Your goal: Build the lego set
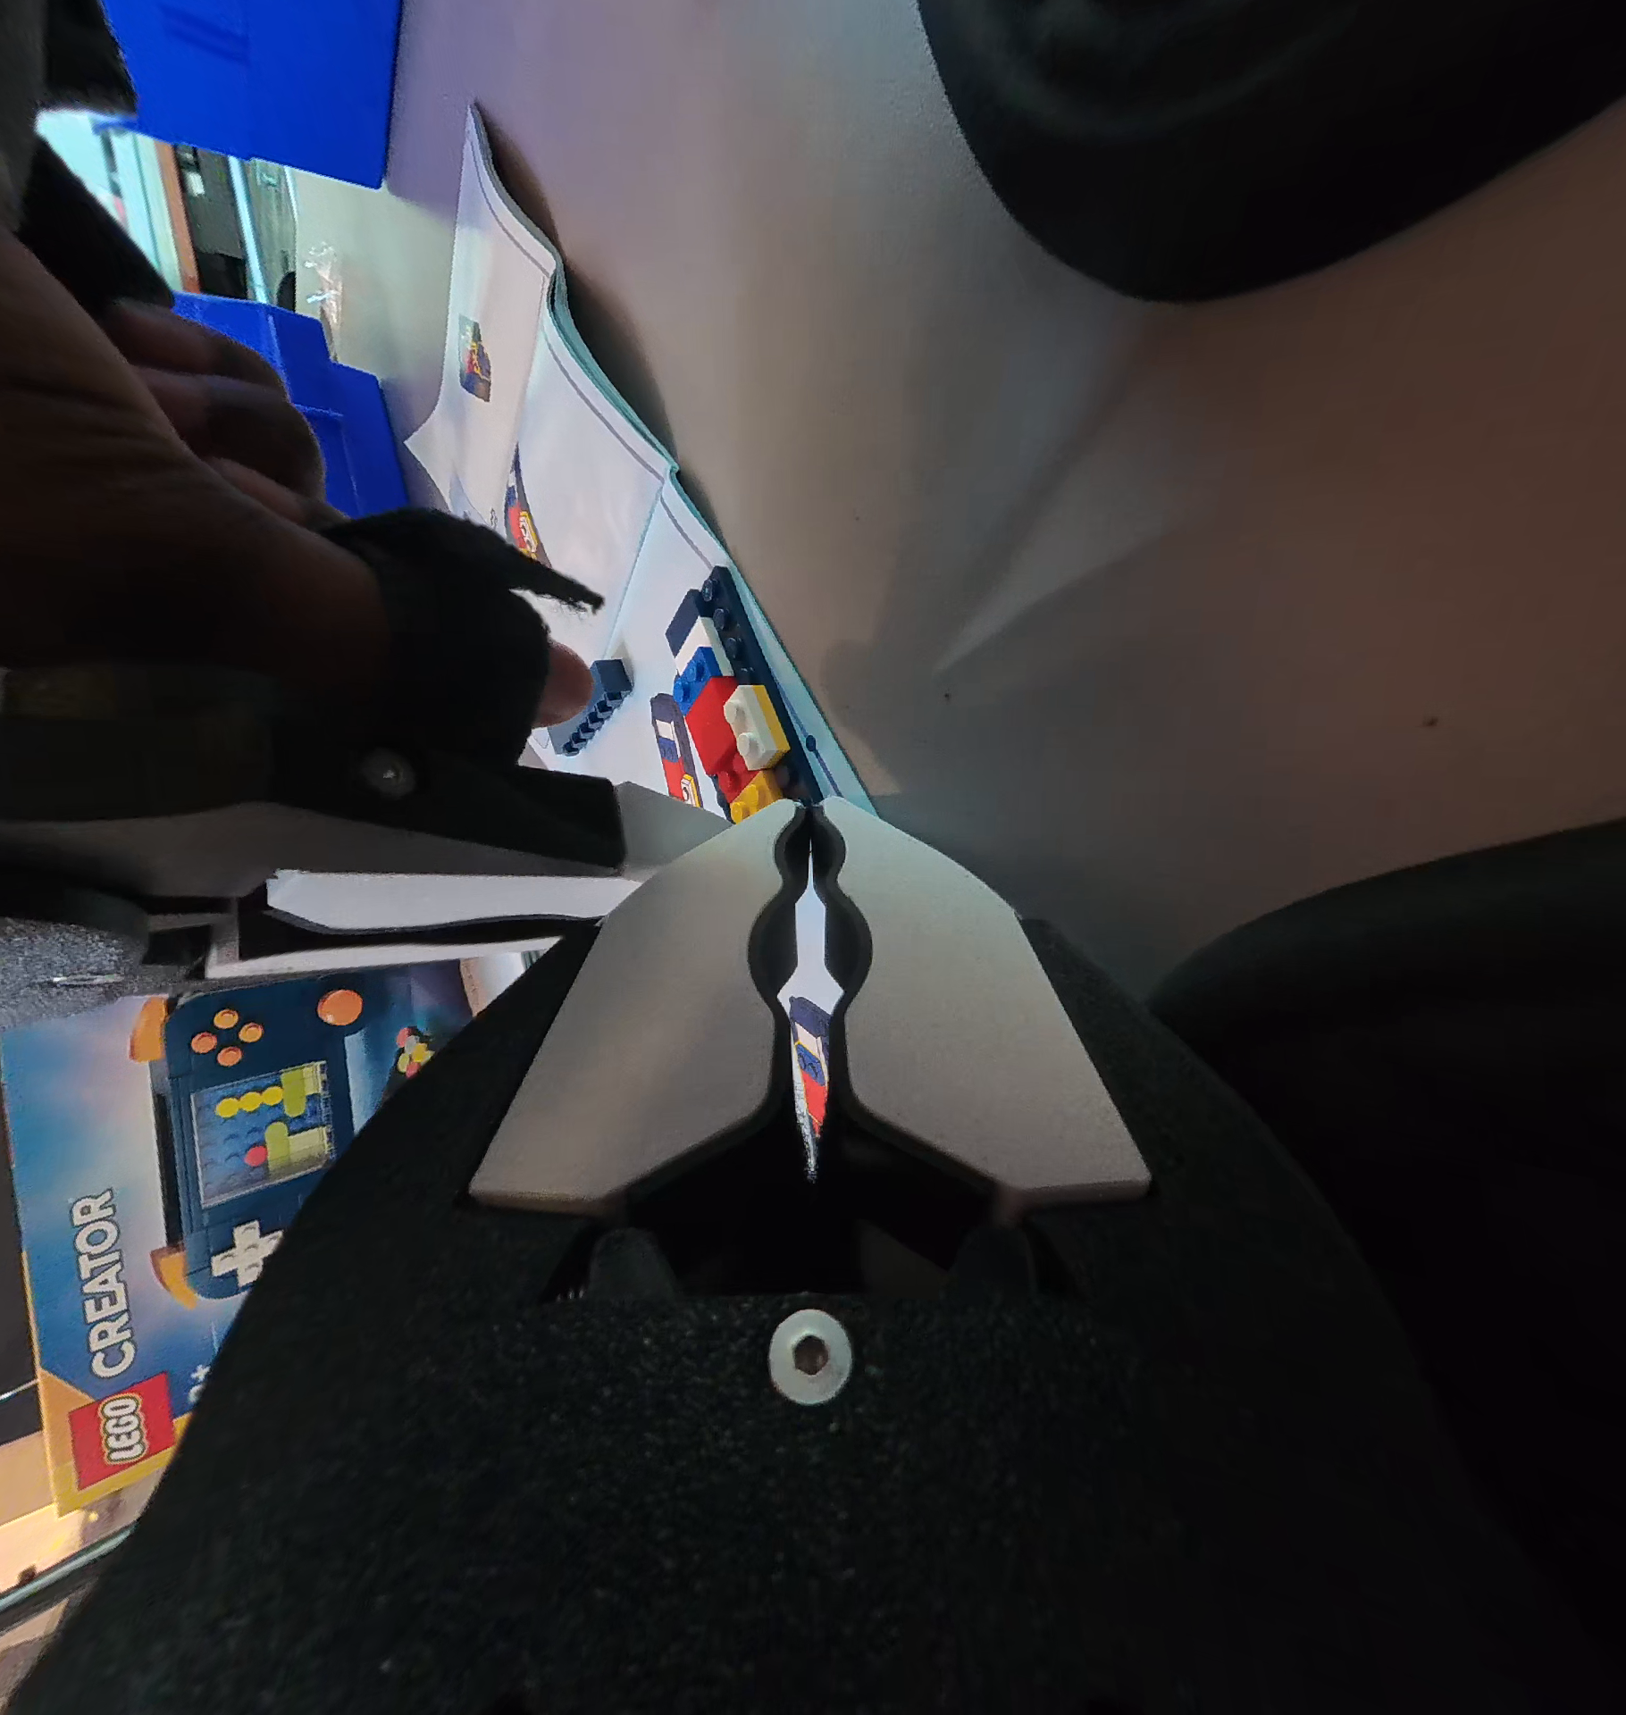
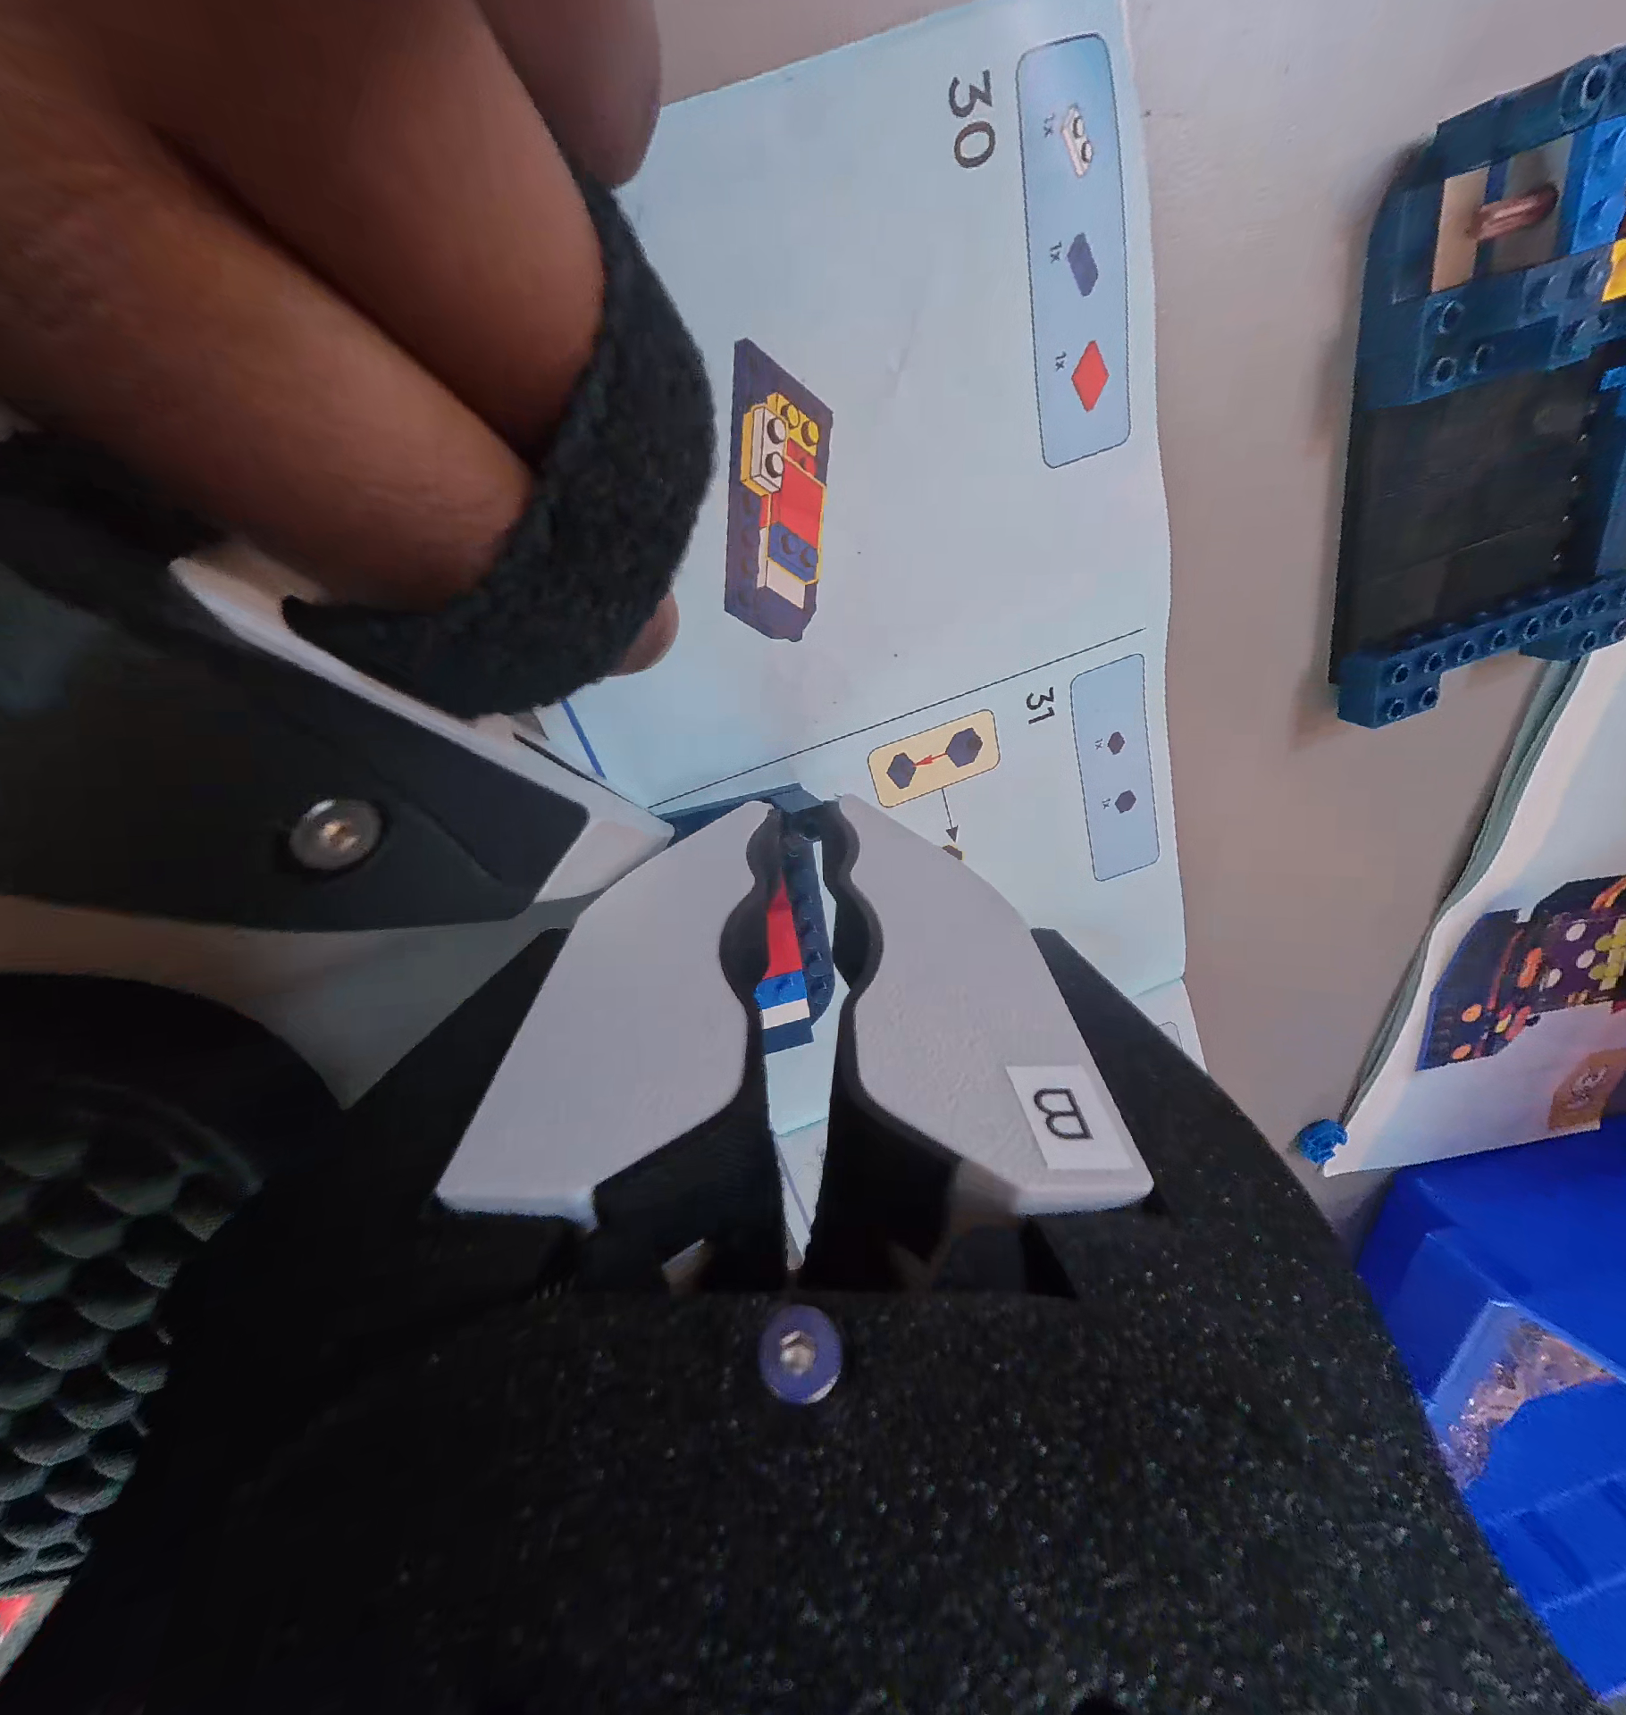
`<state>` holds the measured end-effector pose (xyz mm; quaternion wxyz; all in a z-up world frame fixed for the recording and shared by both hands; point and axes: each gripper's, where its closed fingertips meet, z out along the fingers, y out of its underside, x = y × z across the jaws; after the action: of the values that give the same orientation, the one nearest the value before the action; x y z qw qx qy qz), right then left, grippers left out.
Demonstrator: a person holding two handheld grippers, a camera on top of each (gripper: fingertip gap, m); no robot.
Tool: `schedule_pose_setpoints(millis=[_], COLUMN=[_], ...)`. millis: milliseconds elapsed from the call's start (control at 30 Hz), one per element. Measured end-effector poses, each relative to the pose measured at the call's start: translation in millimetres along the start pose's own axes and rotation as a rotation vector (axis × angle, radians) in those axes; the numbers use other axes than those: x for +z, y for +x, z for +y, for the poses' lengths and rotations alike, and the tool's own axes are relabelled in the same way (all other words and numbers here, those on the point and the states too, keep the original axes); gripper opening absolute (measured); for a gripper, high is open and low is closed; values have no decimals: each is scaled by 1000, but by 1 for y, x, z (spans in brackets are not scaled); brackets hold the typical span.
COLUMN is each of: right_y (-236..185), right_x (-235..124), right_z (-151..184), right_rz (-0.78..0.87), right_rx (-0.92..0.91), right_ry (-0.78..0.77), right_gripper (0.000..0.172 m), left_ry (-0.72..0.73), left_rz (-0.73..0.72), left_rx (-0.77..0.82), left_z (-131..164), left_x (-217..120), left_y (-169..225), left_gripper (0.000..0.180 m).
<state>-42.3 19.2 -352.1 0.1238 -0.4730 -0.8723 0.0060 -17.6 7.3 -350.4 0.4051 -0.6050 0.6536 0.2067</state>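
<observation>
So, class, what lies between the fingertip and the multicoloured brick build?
A loose dark blue brick on the booklet, nearer the fingertip than the build; left wrist view.

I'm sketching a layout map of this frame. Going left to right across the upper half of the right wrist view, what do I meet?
Hand in a black strap → light blue instruction booklet page → partly built dark blue brick assembly.

At frame centre the left gripper [image 1: 809, 817] is seen with jaws closed tip to tip, right against the brick model [image 1: 730, 705] lying on the open booklet [image 1: 586, 483]. A gloved hand [image 1: 234, 557] is seen left, a toy box [image 1: 141, 1253] lower left.
</observation>
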Motion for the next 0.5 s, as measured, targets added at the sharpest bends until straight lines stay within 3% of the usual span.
schedule_pose_setpoints(millis=[500], right_y=[-2], right_x=[-1], right_z=[-3], right_rz=[-187], right_rx=[85], right_ry=[188], right_gripper=[13], left_ry=[-11], left_rz=[-11], left_rx=[-4], left_z=[0], left_x=[2], left_y=[-1], left_gripper=[0])
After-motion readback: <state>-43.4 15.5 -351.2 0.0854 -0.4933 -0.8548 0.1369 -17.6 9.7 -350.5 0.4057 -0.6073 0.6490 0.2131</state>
